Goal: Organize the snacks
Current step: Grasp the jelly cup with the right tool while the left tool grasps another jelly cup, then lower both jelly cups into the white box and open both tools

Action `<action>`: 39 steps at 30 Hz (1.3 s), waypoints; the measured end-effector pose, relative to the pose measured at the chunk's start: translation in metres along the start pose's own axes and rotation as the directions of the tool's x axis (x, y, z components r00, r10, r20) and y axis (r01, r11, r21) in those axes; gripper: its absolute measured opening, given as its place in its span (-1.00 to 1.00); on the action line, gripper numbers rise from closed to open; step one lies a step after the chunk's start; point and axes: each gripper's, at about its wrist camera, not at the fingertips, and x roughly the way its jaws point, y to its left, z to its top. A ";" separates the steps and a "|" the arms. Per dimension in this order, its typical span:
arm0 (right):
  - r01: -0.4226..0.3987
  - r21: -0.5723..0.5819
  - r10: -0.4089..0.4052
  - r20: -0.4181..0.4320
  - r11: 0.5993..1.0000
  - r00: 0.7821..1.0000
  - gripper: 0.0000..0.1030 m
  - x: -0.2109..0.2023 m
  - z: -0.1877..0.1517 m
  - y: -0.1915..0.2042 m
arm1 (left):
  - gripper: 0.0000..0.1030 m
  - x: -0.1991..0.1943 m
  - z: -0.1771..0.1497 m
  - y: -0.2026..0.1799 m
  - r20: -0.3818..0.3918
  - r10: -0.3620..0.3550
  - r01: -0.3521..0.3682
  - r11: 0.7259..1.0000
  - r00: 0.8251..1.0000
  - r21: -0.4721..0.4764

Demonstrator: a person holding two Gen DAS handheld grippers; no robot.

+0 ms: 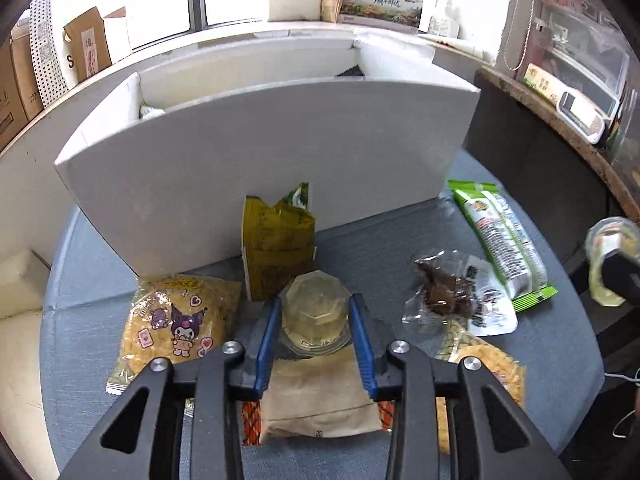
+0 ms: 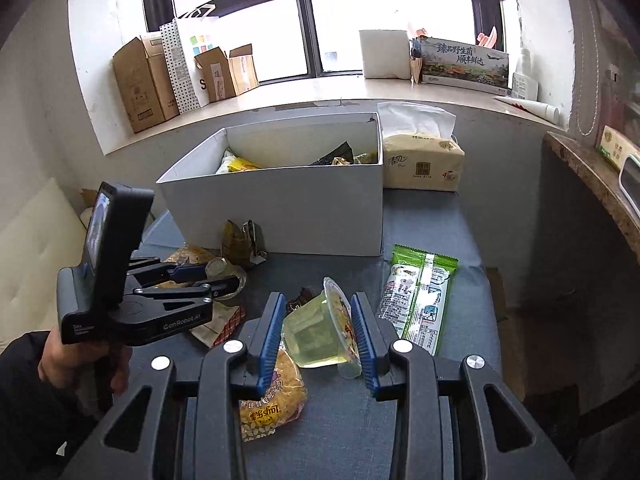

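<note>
1. Right now each hand has a clear plastic jelly cup. The left gripper (image 1: 316,322) has its blue pads against the sides of an upside-down clear jelly cup (image 1: 314,312) that sits on a tan paper snack packet (image 1: 320,396) on the grey-blue table (image 1: 540,360); no earlier picture shows how they got there. The right gripper (image 2: 318,330) is clamped on a second clear jelly cup, tipped on its side (image 2: 320,330), lifted clear of the table.
2. Both cups are smooth, tapered and thin-walled, so I'd expect a hard squeeze to dent one or a light one to let it slide out.
3. The left cup rests on a loose packet, which could drag along or tip it on the lift.
4. The white cardboard box (image 2: 280,208) stands just behind the snacks and already holds some; its near wall is tall, so a low carry could knock a cup against it.
5. The yellow cartoon noodle pack (image 1: 172,320) and olive-yellow foil pouch (image 1: 276,244) crowd the left fingers and may get nudged.
</note>
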 end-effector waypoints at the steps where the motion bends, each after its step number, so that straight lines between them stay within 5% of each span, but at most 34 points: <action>1: -0.002 0.002 0.002 -0.002 1.000 1.000 -0.28 0.001 0.000 0.000 | -0.26 -0.007 0.000 -0.001 0.007 -0.002 0.002 1.000 1.000 0.004; 14: -0.038 -0.014 0.038 0.020 0.999 0.999 -0.27 0.003 0.016 0.014 | -0.26 -0.115 0.008 0.010 0.186 -0.034 0.040 0.999 0.982 -0.027; 20: -0.075 -0.036 0.077 0.041 0.997 0.996 -0.28 0.015 0.048 0.028 | -0.26 -0.132 0.040 0.042 0.248 -0.031 0.050 0.996 0.968 -0.069; 29: -0.097 -0.029 0.099 0.068 0.995 0.993 -0.27 0.068 0.141 0.019 | -0.26 -0.068 0.122 0.077 0.208 -0.028 0.049 0.994 0.978 -0.096; 34: -0.102 0.005 0.102 -0.032 0.995 0.994 -0.26 0.120 0.163 0.003 | -0.24 -0.024 0.139 0.074 0.149 -0.009 0.022 0.996 0.989 -0.087; 35: -0.096 0.011 0.097 -0.048 0.995 0.994 -0.16 0.128 0.163 0.000 | -0.19 -0.017 0.140 0.074 0.127 -0.005 0.015 0.997 0.992 -0.079; 36: -0.096 0.008 0.096 -0.065 0.995 0.993 0.14 0.135 0.163 -0.003 | 0.10 -0.009 0.140 0.074 0.102 0.005 0.003 0.997 0.995 -0.080; 37: -0.075 0.001 0.075 -0.082 0.997 0.994 0.74 0.141 0.162 -0.006 | 0.32 -0.005 0.140 0.075 0.083 0.007 0.000 0.997 0.997 -0.083; 38: -0.051 0.005 0.051 -0.080 0.999 0.995 1.00 0.142 0.159 -0.009 | 0.78 -0.004 0.138 0.076 0.086 0.008 -0.001 0.996 0.996 -0.087; 39: -0.064 0.017 0.065 -0.058 0.998 0.996 1.00 0.140 0.157 -0.013 | 1.00 -0.006 0.135 0.078 0.105 0.033 -0.023 0.995 0.994 -0.096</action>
